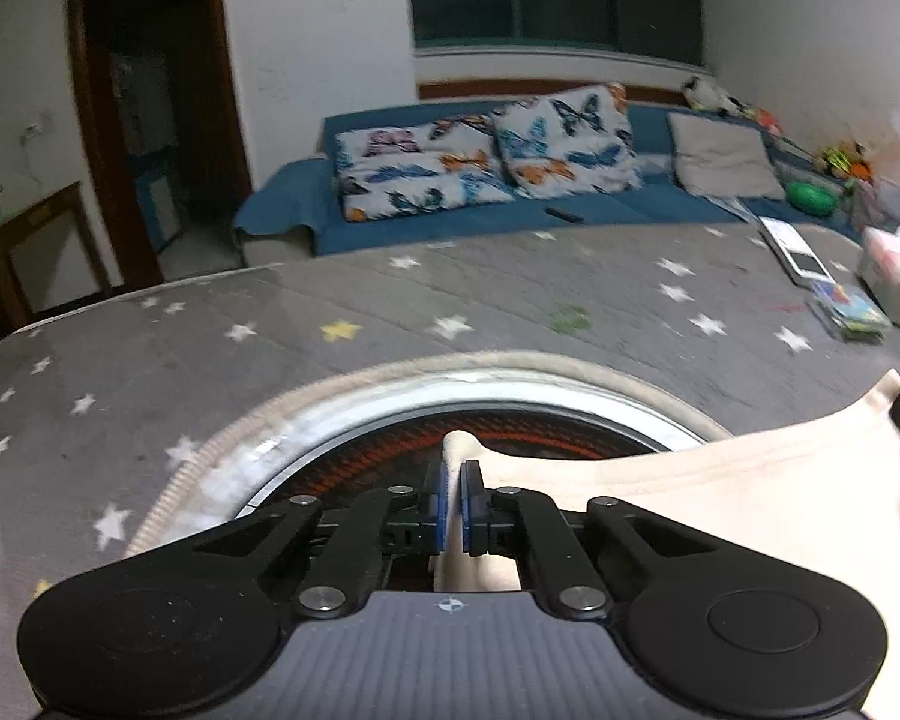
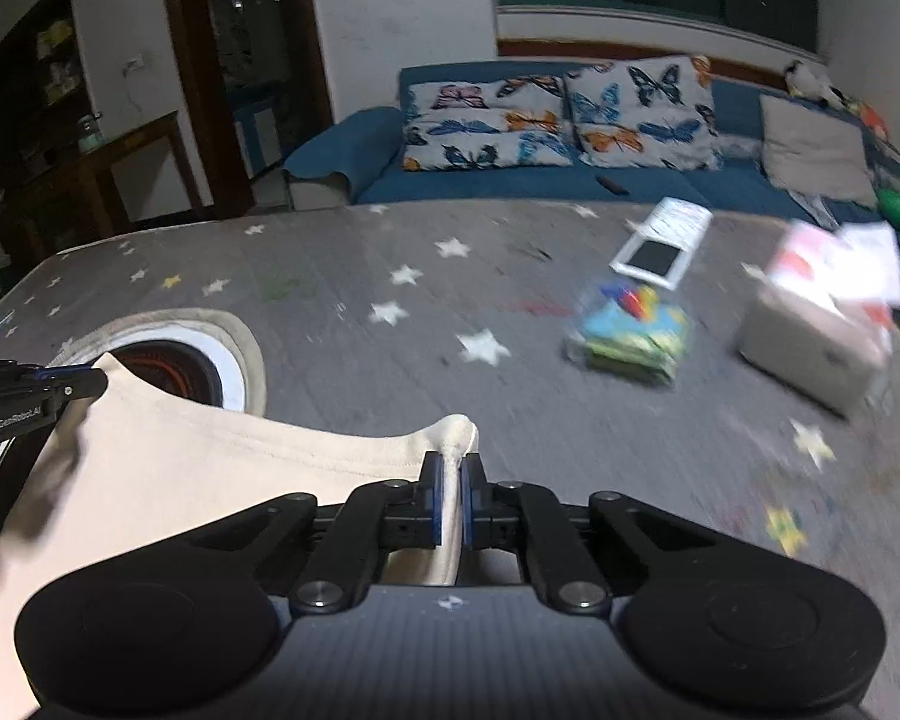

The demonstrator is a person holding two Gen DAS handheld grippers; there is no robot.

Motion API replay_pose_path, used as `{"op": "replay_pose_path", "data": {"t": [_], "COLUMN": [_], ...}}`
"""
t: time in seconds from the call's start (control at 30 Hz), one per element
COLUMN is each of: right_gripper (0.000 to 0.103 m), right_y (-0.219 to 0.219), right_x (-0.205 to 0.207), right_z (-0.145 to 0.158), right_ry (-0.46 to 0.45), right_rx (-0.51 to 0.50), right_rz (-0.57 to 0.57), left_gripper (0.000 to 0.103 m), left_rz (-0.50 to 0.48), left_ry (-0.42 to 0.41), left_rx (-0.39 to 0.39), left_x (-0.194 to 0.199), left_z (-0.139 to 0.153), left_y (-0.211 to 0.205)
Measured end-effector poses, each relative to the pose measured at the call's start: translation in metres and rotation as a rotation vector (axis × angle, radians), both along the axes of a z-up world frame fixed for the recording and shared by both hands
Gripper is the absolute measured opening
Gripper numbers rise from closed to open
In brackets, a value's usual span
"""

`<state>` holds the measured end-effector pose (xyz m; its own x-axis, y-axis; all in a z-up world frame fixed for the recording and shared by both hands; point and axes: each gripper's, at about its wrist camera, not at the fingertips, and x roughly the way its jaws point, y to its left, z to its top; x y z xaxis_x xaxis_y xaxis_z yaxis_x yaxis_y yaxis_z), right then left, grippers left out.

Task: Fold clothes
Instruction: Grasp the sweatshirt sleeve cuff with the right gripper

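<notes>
The large grey quilted table cover with white stars (image 2: 450, 300) fills both views, and a round opening with a white ring and a red-black inside (image 2: 174, 366) is set in it. Above this surface hangs the cream soft cotton garment (image 2: 210, 468), stretched between the two tools, with its upper edge sagging in the middle. It looks light and limp, not slippery, so I judge it will drape and fold easily but will wrinkle if the pull is uneven. The corners are the good places to hold, and both are taken: the left gripper (image 1: 450, 495) is clenched on one bunched corner, and the right gripper (image 2: 450, 498) is clenched on the other. A small colourful packet (image 2: 630, 336) lies well apart.
</notes>
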<state>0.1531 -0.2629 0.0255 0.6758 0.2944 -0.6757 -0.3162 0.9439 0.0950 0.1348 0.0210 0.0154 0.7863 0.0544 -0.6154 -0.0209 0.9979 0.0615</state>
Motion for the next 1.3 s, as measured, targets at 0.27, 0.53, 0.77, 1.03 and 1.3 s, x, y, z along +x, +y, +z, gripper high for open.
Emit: {"op": "replay_pose_path", "data": {"t": [0.27,0.53,0.77,1.03,1.3], "right_gripper": [0.010,0.025,0.038,0.040,0.040], "right_y": [0.028,0.005,-0.049,-0.128,-0.185], "right_x": [0.035,0.001,-0.079,-0.150,-0.193], "right_z": [-0.014,0.019,0.035,0.014,-0.005], "right_ry": [0.007,-0.027,-0.061,-0.030,-0.010], "right_rx": [-0.045,-0.060,-0.092,-0.108,-0.033], "right_rz": [0.041,0.077,0.035,-0.237,-0.455], "left_gripper": [0.008,0.015,0.015,0.015,0.020], "left_rz": [0.060,0.056,-0.042,-0.269,-0.471], "left_ry": [0.028,0.029,0.009,0.042,0.028], "left_rx": [0.010,-0.009,-0.066,-0.131,-0.082], "left_x": [0.011,-0.005,-0.055,-0.126,-0.178], "left_z": [-0.007,0.000,0.021,0.027,0.022], "left_y": [0.020,0.015,-0.009,-0.067,-0.130]}}
